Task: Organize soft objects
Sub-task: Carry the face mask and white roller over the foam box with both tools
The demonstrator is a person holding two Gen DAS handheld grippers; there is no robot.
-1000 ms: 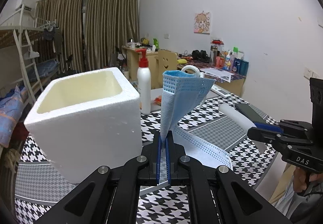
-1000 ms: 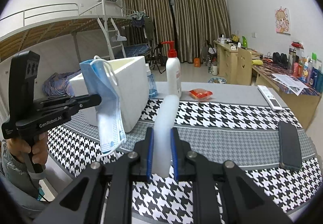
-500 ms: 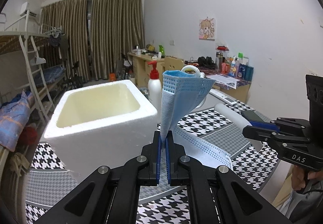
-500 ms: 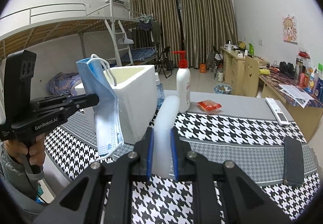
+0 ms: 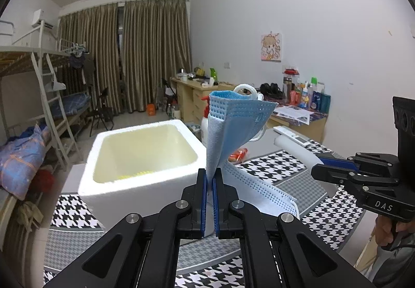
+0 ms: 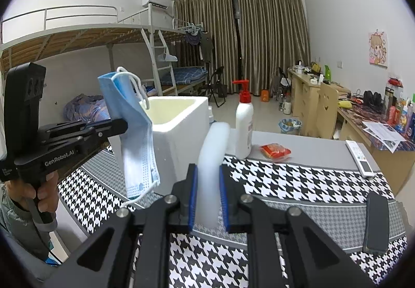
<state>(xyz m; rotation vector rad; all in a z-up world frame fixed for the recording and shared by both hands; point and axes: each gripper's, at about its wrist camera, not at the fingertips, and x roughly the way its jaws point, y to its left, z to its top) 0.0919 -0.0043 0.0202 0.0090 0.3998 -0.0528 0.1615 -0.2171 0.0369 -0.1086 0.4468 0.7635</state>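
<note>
The left gripper (image 5: 210,181) pinches a pale blue pleated disposable face mask (image 5: 233,127), folded and drooping with white ear loops dangling, held in the air just beside the open white square foam box (image 5: 140,158). The right gripper (image 6: 208,181) clamps a white, slightly translucent bent foam tube (image 6: 212,155) above the black-and-white houndstooth tablecloth (image 6: 298,181), its 2 blue-padded fingers (image 6: 192,197) pressing the tube's sides.

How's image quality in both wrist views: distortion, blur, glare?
Left wrist view: strong fisheye bending with dark corners; face mask and foam box sharp in the left hand-held gripper shot. Right wrist view: same bending; foam tube in the right hand-held gripper looks soft up close; no glare.
</note>
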